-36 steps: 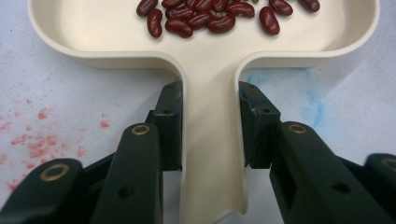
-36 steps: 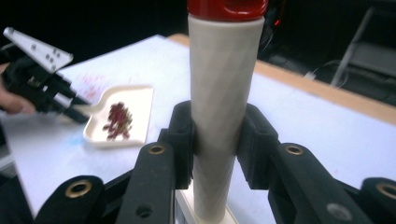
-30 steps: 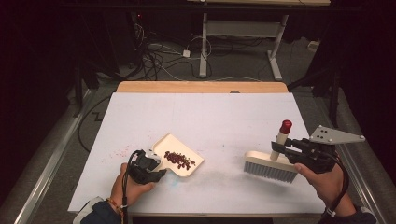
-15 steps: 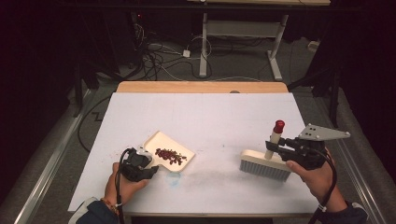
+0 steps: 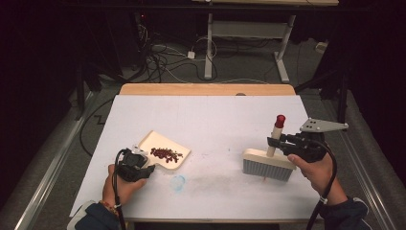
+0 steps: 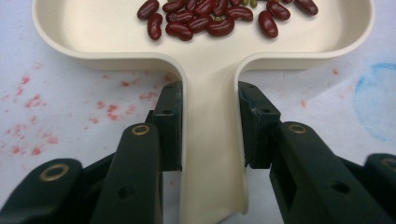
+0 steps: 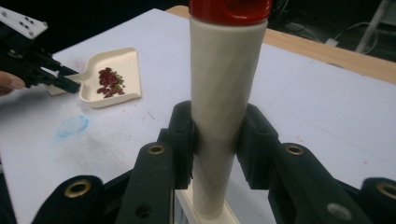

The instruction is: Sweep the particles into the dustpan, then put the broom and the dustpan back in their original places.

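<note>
Table (image 5: 210, 115): white sheet over wood, far edge bare.
Near-left: cream dustpan (image 5: 165, 146) with beans (image 5: 165, 154).
Near-right: brush (image 5: 267, 162).
Near edge, middle: blue smudge (image 5: 178, 182).

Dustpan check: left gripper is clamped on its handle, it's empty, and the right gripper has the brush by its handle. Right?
Not quite. The dustpan is not empty: the left gripper view shows a pile of red beans in it. The rest holds: the left gripper is clamped on its handle, and the right gripper has the brush by its handle.

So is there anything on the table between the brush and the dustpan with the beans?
No. Only bare white tabletop with faint smudges lies between the brush and the dustpan holding the kidney beans.
</note>
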Tool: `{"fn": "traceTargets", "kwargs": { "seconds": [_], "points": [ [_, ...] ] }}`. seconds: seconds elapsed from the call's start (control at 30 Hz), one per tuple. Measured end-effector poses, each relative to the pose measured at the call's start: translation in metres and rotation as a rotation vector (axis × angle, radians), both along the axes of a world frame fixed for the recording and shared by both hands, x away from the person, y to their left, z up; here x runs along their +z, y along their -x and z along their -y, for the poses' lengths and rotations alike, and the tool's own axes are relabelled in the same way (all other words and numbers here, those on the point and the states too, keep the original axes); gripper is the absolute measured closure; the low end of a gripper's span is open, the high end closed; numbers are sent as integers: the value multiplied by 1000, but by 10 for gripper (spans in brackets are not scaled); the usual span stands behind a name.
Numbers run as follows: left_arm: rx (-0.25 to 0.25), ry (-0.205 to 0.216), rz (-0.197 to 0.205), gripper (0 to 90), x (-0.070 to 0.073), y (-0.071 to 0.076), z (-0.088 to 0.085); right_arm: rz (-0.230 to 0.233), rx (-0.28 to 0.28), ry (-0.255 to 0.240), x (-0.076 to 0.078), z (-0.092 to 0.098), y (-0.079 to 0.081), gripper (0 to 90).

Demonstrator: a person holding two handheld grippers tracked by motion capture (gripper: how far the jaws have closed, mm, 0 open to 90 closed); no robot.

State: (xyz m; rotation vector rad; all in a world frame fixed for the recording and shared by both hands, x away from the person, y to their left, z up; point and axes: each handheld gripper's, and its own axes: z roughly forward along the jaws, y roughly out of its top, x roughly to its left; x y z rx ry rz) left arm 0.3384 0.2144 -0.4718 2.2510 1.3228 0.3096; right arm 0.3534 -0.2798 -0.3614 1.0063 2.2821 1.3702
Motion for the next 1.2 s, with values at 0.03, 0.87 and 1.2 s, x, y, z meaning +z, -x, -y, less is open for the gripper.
{"fn": "traceTargets", "kwargs": {
  "seconds": [0.03,0.87,1.2],
  "points": [
    [8,0,2,640,0,-1,-1,-6,0,-7,-1,1,-2,697],
    [243,50,26,621,-5,-20,-16,-146,-193,16,-31,-3,-80,649],
    [191,68,18,539,-4,-12,-9,-199,-252,68,-49,-9,-106,628]
  ]
}}
